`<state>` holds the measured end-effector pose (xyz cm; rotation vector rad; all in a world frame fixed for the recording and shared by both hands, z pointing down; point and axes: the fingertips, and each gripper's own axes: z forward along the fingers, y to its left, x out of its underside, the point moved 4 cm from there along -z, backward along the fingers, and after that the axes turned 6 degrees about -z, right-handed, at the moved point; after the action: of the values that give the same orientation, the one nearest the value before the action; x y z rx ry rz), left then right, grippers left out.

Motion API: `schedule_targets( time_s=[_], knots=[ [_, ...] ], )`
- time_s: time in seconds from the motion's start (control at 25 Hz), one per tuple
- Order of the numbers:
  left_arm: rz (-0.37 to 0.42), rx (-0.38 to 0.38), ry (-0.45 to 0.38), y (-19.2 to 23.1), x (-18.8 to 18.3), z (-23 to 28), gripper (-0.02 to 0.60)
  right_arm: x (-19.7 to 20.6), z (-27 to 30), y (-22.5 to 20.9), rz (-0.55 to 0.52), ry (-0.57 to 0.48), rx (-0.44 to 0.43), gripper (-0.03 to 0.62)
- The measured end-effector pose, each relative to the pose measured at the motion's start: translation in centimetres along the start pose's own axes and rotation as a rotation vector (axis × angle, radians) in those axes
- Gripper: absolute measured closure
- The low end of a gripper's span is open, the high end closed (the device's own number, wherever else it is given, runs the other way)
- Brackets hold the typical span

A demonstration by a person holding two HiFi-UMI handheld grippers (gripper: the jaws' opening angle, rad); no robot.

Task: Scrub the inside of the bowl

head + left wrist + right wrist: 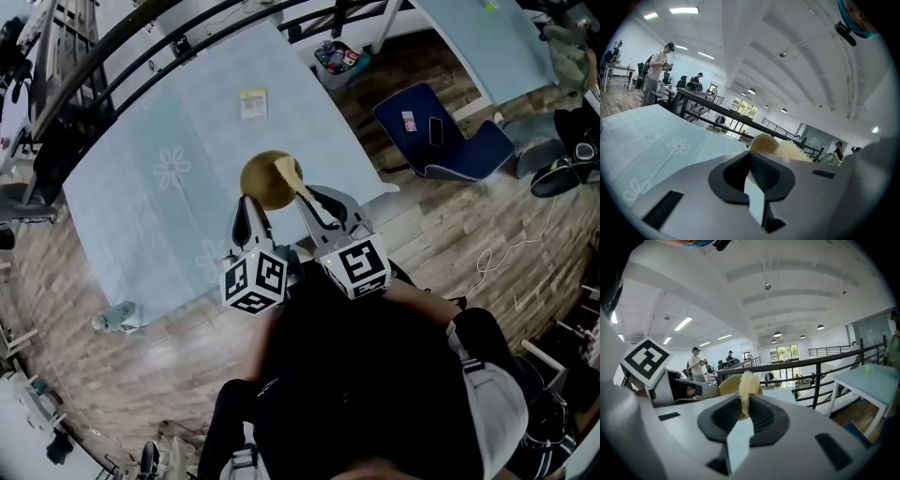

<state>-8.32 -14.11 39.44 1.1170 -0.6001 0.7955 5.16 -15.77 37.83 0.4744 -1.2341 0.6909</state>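
Left gripper clamps the bowl rim above the table, mouth tilted toward the right gripper; scrubber points along it, its pads' bite visible only in the right gripper view

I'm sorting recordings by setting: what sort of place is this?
Probably an open-plan office or workshop on an upper level, not a kitchen: people stand among dark desks in the background, a black metal railing edges the wood-plank floor, beside a long table draped in pale blue flowered cloth.
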Motion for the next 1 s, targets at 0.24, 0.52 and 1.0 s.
schedule_targets(
  time_s=[0.24, 0.52, 1.0],
  knots=[
    [0.002, 0.013, -0.032, -4.9, 3.2, -1.9, 0.563, 0.4, -1.6, -2.8, -0.003, -0.032, -0.094, 0.545],
    [0.053, -0.020, -0.056, -6.1, 3.2, -3.8, 0.565, 0.0, -3.1, -0.5, -0.122, -0.065, -0.304, 0.545],
    [0.033, -0.115, -0.100, -4.5, 3.6, -6.5, 0.565, 1.2, -5.8, 2.4, -0.496, -0.035, -0.576, 0.545]
  ],
)
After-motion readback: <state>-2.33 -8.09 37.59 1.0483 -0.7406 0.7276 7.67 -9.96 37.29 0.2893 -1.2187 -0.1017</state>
